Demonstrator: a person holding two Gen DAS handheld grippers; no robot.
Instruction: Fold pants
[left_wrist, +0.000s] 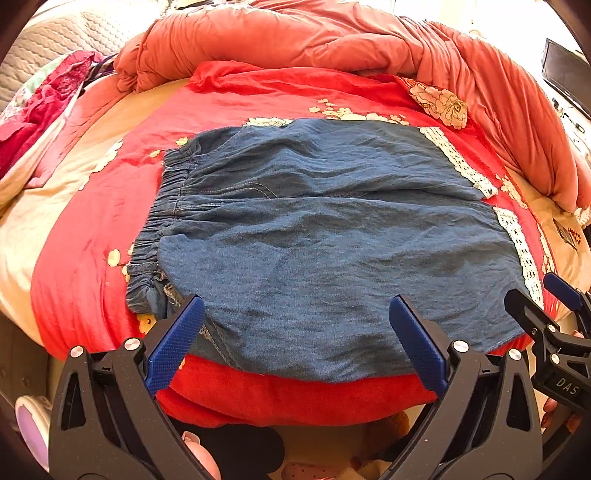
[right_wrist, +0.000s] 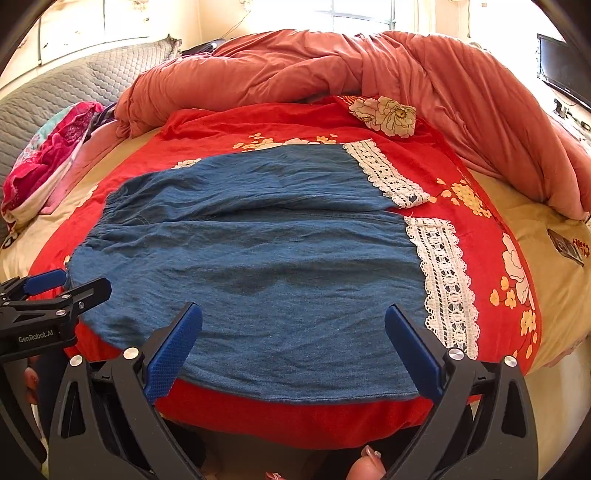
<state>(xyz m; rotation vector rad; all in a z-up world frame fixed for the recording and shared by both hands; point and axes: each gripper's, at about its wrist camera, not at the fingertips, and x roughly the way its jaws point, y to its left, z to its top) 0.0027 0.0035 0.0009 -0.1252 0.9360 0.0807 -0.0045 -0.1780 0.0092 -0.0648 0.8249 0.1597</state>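
Note:
Blue denim pants (left_wrist: 314, 229) (right_wrist: 258, 251) lie spread flat on a red flowered bedspread (left_wrist: 92, 229) (right_wrist: 306, 118), elastic waistband (left_wrist: 162, 206) to the left and white lace cuffs (left_wrist: 517, 243) (right_wrist: 443, 280) to the right. My left gripper (left_wrist: 297, 310) hovers open over the near edge of the pants, closer to the waistband. My right gripper (right_wrist: 293, 317) hangs open above the near edge, closer to the lace cuffs. Neither holds cloth. Each gripper shows at the edge of the other's view, right gripper (left_wrist: 543, 295) and left gripper (right_wrist: 70, 282).
A bunched salmon duvet (left_wrist: 332, 40) (right_wrist: 332, 66) lies along the far side and right of the bed. Pink and flowered clothes (left_wrist: 44, 107) (right_wrist: 48, 158) are piled at the left. A dark screen (right_wrist: 561, 70) stands at the right. The bed's near edge drops off just below the pants.

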